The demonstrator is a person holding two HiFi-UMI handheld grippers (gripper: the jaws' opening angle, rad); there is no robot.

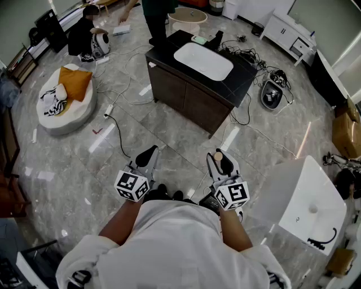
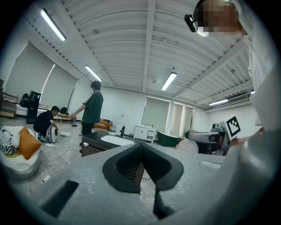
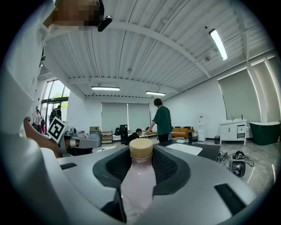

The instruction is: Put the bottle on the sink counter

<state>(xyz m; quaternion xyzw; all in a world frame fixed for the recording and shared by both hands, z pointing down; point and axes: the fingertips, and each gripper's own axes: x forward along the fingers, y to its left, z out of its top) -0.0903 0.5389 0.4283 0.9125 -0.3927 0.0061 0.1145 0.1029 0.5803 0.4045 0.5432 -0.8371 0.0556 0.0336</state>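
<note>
1 bottle (image 3: 139,182), pale pink w/ tan cap, upright in the right gripper (image 1: 221,160), jaws clamped on its body, well short of the sink bench (image 1: 243,80); left gripper (image 1: 148,156) beside it, jaws pressed together, empty. Btwn the 2 grippers & the 1 dark bench w/ white basin (image 1: 203,61): grey floor (image 1: 169,141) w/ loose cables (image 1: 118,132). 2 people beyond, 1 standing person (image 1: 158,17) right by the bench, 1 crouching person (image 1: 83,35) further left; round white cushion (image 1: 62,115) w/ orange pillow (image 1: 74,82) nearer left.
</note>
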